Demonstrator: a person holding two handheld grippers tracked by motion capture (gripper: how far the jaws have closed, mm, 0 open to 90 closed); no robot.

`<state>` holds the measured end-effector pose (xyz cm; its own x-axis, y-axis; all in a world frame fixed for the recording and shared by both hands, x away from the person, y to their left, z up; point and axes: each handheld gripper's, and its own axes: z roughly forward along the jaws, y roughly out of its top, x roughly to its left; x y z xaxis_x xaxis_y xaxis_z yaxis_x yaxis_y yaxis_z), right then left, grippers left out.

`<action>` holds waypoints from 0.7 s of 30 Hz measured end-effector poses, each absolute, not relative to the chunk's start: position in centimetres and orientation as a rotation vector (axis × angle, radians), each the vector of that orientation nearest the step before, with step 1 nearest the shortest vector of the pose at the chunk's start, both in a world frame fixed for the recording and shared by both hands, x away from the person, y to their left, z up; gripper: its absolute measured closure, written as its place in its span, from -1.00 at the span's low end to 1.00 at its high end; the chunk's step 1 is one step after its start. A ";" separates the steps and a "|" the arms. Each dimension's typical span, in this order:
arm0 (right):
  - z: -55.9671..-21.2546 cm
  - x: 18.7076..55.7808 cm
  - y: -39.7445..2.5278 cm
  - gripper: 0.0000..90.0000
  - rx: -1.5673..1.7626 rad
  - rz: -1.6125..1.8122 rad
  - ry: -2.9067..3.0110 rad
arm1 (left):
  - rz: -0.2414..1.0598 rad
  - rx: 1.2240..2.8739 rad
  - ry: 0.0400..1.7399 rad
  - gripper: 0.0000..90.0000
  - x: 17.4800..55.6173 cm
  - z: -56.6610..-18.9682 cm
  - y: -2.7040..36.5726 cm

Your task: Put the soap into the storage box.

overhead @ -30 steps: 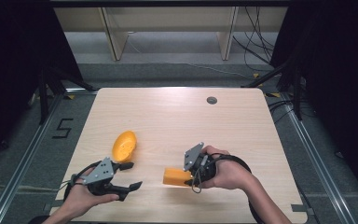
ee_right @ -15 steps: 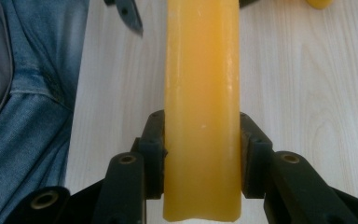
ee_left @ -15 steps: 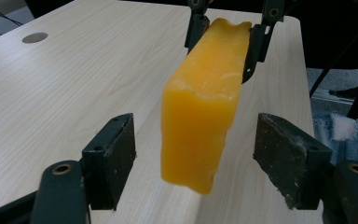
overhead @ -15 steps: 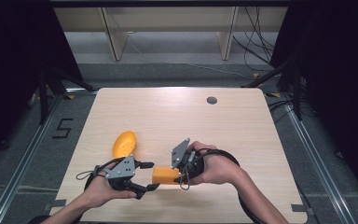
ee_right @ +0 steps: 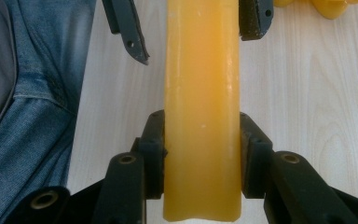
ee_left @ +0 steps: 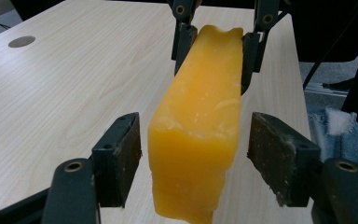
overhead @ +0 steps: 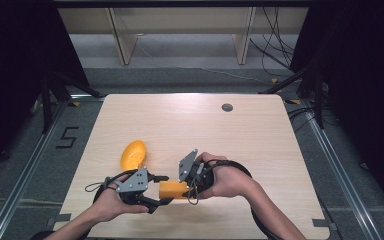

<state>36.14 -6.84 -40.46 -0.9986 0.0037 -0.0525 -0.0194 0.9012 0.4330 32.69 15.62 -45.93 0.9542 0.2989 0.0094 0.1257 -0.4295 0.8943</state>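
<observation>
A long orange block (overhead: 172,189) hangs just above the table's front edge, with my right gripper (overhead: 186,189) shut on its right end. In the right gripper view both pads press the block (ee_right: 203,93) inside my right gripper (ee_right: 201,149). My left gripper (overhead: 162,190) stands open, its jaws on either side of the block's left end. The left gripper view has the block (ee_left: 200,121) between the spread pads of my left gripper (ee_left: 198,154), with gaps on both sides, and the right gripper (ee_left: 214,51) clamped on its far end.
A rounded yellow-orange lump (overhead: 132,154) lies on the wooden table (overhead: 240,145) just behind my left hand. A small dark hole (overhead: 227,107) sits near the far edge. The person's denim-clad legs (ee_right: 28,102) are close under the front edge.
My left gripper has moved right and my right gripper has carried the block left. The open left jaws now straddle the block's free end.
</observation>
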 end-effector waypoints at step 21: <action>-40.5 36.3 -6.5 0.38 -0.063 0.708 3.001 | 0.230 2.035 0.257 0.16 32.8 -46.3 15.8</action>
<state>36.34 -6.50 -40.47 -0.9975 -0.0268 -0.0653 -0.0531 0.8939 0.4451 32.80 15.84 -46.26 0.9589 0.2790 0.0518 0.0831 -0.4506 0.8889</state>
